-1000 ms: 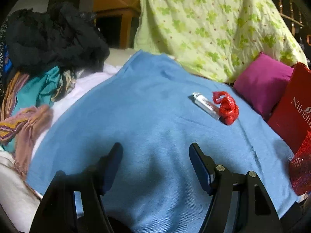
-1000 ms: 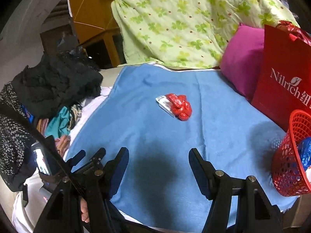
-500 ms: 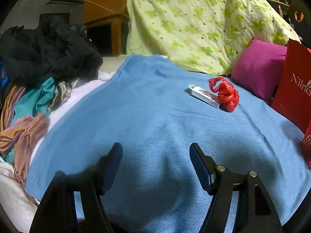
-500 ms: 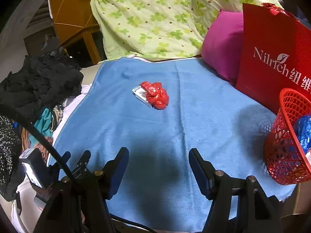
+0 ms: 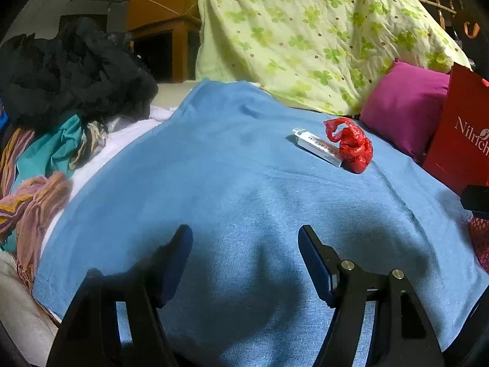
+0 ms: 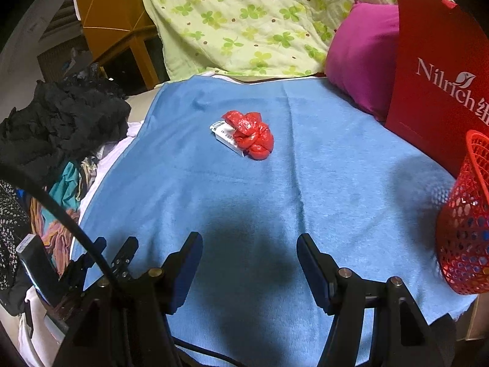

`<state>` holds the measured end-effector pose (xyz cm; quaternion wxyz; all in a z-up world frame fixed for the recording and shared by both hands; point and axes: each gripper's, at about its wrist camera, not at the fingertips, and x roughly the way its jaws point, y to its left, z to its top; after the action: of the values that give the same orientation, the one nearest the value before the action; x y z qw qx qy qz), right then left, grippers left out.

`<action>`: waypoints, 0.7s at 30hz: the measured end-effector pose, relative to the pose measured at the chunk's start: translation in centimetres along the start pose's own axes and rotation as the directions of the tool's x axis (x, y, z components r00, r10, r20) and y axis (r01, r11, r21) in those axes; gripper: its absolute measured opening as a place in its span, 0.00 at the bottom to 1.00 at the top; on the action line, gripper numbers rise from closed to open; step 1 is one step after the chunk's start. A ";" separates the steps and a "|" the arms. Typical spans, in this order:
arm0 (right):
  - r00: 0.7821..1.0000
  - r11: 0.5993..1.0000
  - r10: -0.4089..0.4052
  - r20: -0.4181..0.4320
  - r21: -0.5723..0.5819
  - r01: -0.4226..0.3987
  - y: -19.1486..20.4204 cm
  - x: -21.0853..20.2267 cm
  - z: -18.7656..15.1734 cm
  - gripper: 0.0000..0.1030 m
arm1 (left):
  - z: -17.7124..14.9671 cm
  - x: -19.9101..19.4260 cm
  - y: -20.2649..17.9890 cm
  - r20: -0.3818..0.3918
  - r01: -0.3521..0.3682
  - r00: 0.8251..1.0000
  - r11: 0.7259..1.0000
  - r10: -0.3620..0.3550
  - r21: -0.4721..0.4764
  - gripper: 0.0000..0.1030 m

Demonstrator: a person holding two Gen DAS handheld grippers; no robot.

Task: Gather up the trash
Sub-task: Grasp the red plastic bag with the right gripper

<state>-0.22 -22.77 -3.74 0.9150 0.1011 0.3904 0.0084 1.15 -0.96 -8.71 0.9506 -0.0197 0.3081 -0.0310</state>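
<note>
Left wrist view: the left tongs [image 5: 246, 260] gape empty above the blue knit blanket [image 5: 214, 183]; a crumpled red plastic bag [image 5: 351, 145] touches a small white tube [image 5: 318, 146] farther ahead.

Right wrist view: the right tongs [image 6: 249, 263] gape empty; a red mesh basket [image 6: 464, 226] stands at the blanket's right edge.

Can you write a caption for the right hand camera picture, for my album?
Open right gripper hovers over a blue blanket, facing a crumpled red bag beside a white tube, red basket nearby.

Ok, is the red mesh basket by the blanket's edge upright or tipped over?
Upright. The red mesh basket stands on its base on the blue blanket, rim facing up, with something blue showing through its mesh.
</note>
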 end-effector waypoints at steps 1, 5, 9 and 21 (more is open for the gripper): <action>1.000 1.000 0.007 0.000 0.003 -0.007 -0.1 0.2 0.1 0.66 | 0.0 0.1 0.1 -0.004 -0.001 1.000 1.000 0.001 -0.004 0.70; 1.000 1.000 0.023 0.004 0.006 -0.023 -0.8 1.1 0.8 0.66 | 0.0 0.6 0.1 -0.020 -0.004 1.000 1.000 0.003 -0.014 0.70; 0.998 0.998 0.057 0.002 0.015 -0.057 -1.5 2.7 1.9 0.66 | -0.2 1.2 0.1 -0.044 -0.009 0.999 1.000 0.009 -0.019 0.70; 0.984 0.985 0.168 0.061 0.021 -0.169 -4.2 11.1 8.8 0.66 | -0.6 3.7 -0.9 -0.100 -0.044 0.994 0.999 0.047 0.028 0.70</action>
<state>13.50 -27.45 -6.49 0.9207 0.1461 0.3535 0.0775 3.72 -2.18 -11.28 0.9346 0.0013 0.3554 -0.0144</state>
